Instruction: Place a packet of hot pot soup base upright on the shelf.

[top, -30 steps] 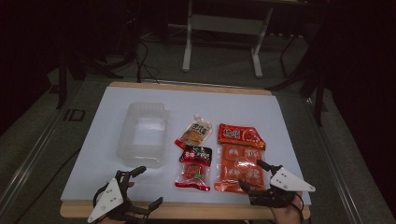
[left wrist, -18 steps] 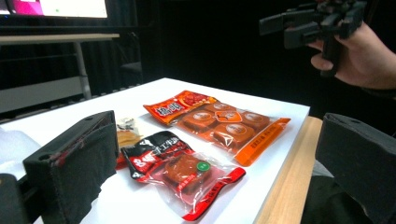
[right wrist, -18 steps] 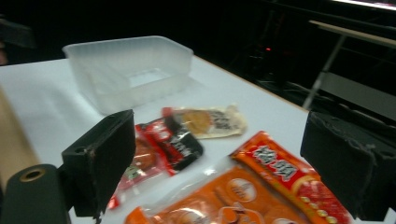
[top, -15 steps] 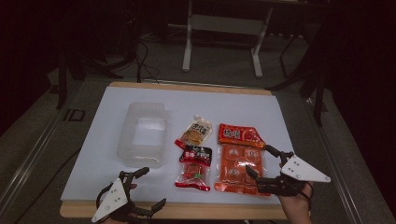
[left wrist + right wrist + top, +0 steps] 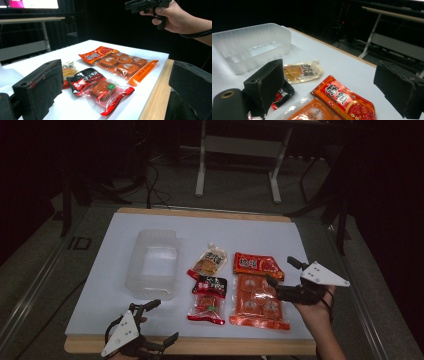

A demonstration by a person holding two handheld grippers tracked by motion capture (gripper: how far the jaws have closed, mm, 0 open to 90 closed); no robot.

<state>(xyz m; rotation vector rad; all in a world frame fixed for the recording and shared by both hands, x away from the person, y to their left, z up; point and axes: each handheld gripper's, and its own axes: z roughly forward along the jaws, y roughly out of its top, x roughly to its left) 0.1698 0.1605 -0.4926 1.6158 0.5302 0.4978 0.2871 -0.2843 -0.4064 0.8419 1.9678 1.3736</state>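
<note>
The right tool (image 5: 281, 272) hangs wide open and empty just above the big orange packet (image 5: 258, 290) lying on the bench (image 5: 110, 270). The left tool (image 5: 159, 320), also open, holds nothing.

1. I see the tub (image 5: 152, 262) at 9 o'clock of the small pouch (image 5: 208, 260).
2. Sealed snack pack (image 5: 207, 300) sits at 6 o'clock of that pouch.
3. Big multi-pack (image 5: 257, 290) lies at 3 o'clock of both, all on the table (image 5: 110, 290).
</note>
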